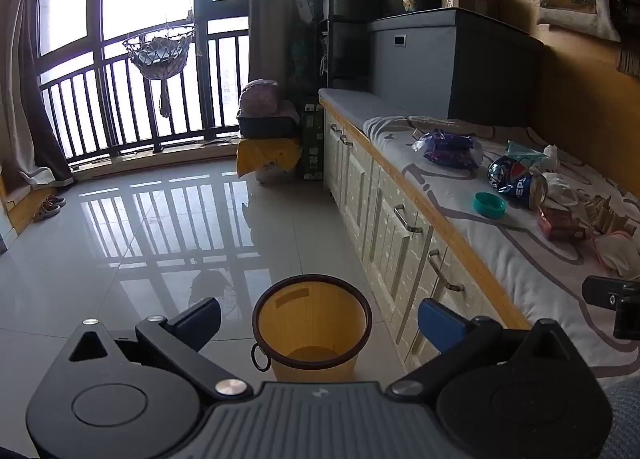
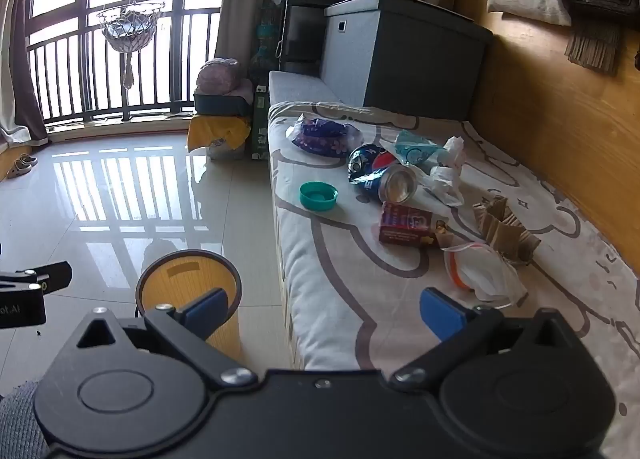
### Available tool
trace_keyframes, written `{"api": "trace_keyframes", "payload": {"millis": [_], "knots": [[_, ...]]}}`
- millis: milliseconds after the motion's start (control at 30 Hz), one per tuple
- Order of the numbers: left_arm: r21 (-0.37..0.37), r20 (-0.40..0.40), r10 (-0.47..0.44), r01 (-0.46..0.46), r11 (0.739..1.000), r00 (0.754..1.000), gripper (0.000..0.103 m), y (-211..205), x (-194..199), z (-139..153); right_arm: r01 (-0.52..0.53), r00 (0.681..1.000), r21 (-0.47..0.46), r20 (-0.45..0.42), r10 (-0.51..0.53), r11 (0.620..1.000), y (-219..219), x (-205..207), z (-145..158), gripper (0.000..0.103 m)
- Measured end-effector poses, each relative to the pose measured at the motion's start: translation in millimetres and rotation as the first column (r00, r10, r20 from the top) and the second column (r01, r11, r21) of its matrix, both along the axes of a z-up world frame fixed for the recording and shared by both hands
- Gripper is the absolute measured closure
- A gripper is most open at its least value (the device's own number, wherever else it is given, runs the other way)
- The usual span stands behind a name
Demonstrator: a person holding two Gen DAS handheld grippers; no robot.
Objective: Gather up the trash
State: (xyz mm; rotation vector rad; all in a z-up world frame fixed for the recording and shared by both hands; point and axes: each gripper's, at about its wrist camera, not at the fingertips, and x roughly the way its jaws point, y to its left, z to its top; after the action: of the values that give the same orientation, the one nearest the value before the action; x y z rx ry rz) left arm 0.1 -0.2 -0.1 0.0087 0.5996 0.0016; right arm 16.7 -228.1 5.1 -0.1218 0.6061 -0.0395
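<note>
Left wrist view: the left gripper [image 1: 320, 319] hangs over the floor with its jaws spread wide and nothing between them. Just ahead of it stands the bin [image 1: 312, 329], which looks empty as far as its inside shows. To the right runs a padded bench [image 1: 500, 243] above white cabinets, and the trash lies on it: a purple wrapper [image 1: 450, 147], a crushed can [image 1: 518, 183], a teal cap [image 1: 490, 205], a red box [image 1: 560, 223] and white tissue [image 1: 562, 187]. The right gripper's tip shows at the far right edge.

Right wrist view: the right gripper [image 2: 324, 311] points down at the bench's near edge, jaws spread and empty. Beyond it lie the teal cap [image 2: 319, 195], the can [image 2: 380, 175], the red box [image 2: 408, 225], folded cardboard [image 2: 504, 229], a white mask [image 2: 484, 275], a teal packet [image 2: 416, 151] and the wrapper [image 2: 324, 135]. The bin [image 2: 188, 287] stands on the floor, left of the bench.

By my reading, nothing is collected yet; every piece still waits on the bench, and the mask is nearest.
</note>
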Motion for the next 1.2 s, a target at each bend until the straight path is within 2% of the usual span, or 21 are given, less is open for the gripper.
{"api": "trace_keyframes", "payload": {"millis": [1200], "knots": [[0.007, -0.001, -0.006, 0.006, 1.000, 1.000, 0.000, -4.9, -0.3, -1.5, 0.000, 1.000, -0.001, 0.004, 0.000, 1.000, 0.5, -0.2, -0.2, 0.000]]}}
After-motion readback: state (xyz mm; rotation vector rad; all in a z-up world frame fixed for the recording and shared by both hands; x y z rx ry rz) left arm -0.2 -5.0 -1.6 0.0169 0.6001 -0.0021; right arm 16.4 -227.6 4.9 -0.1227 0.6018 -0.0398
